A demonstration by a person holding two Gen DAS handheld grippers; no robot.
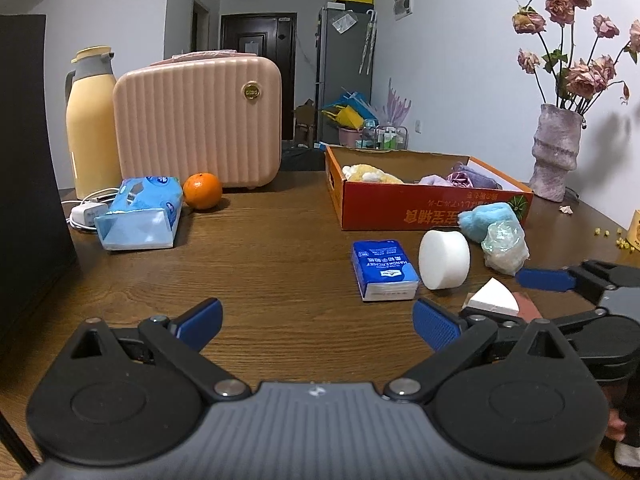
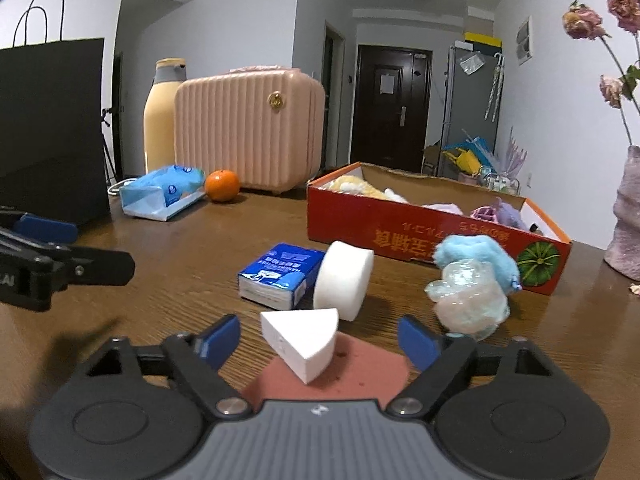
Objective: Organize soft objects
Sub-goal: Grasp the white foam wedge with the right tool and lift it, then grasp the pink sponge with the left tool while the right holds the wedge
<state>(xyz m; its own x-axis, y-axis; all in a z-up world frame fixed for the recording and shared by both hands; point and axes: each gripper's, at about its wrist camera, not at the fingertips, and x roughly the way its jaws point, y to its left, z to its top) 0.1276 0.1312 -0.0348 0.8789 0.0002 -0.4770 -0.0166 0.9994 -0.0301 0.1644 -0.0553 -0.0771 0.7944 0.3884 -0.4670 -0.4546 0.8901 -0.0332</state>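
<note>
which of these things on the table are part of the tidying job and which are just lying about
Job: orange box, white wedge sponge, round white sponge, blue plush, crinkly wrap ball, tissue pack.

Lying about: orange, pink case, thermos, vase.

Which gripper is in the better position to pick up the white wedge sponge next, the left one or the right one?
The right gripper. The white wedge sponge already lies between its open jaws, untouched by the pads. The left gripper is open over bare table, with the wedge off to its right side.
</note>
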